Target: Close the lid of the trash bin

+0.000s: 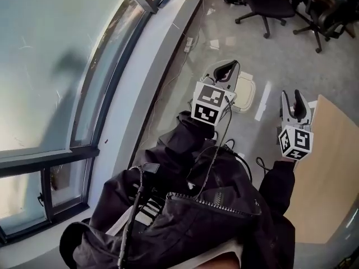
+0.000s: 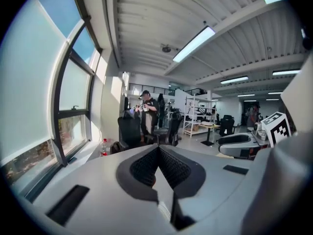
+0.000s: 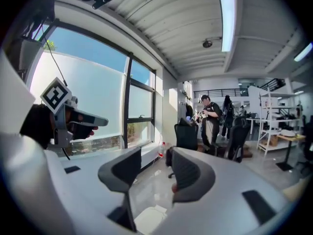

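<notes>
The white trash bin point(image 1: 245, 92) stands on the grey floor by the window wall, seen from above and partly hidden behind my left gripper point(image 1: 226, 69). Its top looks flat; I cannot tell how the lid sits. Both grippers are held high above it and point out across the room. The left gripper point(image 2: 157, 150) has its black pads pressed together with nothing between them. The right gripper point(image 3: 154, 173) stands open and empty, and a corner of the bin point(image 3: 152, 220) shows far below its jaws. It appears as the right-hand gripper point(image 1: 295, 102) in the head view.
A tall window wall point(image 1: 67, 66) runs along the left. Black office chairs point(image 1: 266, 4) stand farther off on the floor. A wooden tabletop point(image 1: 328, 172) lies at the right. Cables trail on the floor near the bin. People point(image 3: 211, 119) stand far down the room beside shelving point(image 2: 195, 114).
</notes>
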`<state>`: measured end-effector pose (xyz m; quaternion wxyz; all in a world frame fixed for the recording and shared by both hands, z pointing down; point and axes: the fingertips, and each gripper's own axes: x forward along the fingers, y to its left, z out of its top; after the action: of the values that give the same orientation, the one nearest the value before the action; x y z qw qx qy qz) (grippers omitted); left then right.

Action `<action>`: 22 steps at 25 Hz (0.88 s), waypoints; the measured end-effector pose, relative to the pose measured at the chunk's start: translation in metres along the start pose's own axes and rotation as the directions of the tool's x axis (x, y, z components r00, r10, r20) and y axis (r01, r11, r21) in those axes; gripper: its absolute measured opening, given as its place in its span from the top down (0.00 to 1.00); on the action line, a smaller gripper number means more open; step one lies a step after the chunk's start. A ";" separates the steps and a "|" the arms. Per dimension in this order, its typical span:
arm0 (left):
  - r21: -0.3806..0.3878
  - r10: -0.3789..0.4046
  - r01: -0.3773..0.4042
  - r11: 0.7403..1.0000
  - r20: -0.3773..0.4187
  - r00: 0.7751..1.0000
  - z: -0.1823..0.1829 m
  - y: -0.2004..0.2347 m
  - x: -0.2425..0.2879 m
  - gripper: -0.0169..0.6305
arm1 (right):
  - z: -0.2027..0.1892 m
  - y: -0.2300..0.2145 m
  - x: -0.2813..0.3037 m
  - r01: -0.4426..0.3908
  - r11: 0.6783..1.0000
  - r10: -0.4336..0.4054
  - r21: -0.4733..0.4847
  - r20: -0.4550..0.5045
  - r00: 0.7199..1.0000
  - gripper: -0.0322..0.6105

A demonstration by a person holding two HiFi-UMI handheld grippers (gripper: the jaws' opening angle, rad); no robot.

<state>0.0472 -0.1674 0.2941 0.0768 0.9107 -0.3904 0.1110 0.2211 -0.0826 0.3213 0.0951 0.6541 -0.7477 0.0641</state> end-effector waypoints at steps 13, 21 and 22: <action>0.056 -0.012 0.002 0.998 0.179 0.984 0.085 -0.010 -0.039 0.97 | 0.114 0.040 -0.064 0.012 0.996 0.007 -0.087 0.225 0.974 0.75; 0.039 -0.017 0.009 0.999 0.210 0.978 0.096 -0.015 -0.049 0.97 | 0.120 0.034 -0.071 0.110 0.994 -0.108 0.002 0.221 0.969 0.94; 0.040 -0.020 0.012 0.999 0.214 0.977 0.096 -0.017 -0.049 0.97 | 0.119 0.033 -0.071 0.114 0.993 -0.115 0.014 0.217 0.969 0.94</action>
<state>0.0406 -0.1431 0.1876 0.0177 0.9218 -0.3868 0.0192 0.1903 -0.0360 0.1900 0.0157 0.6993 -0.7146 -0.0131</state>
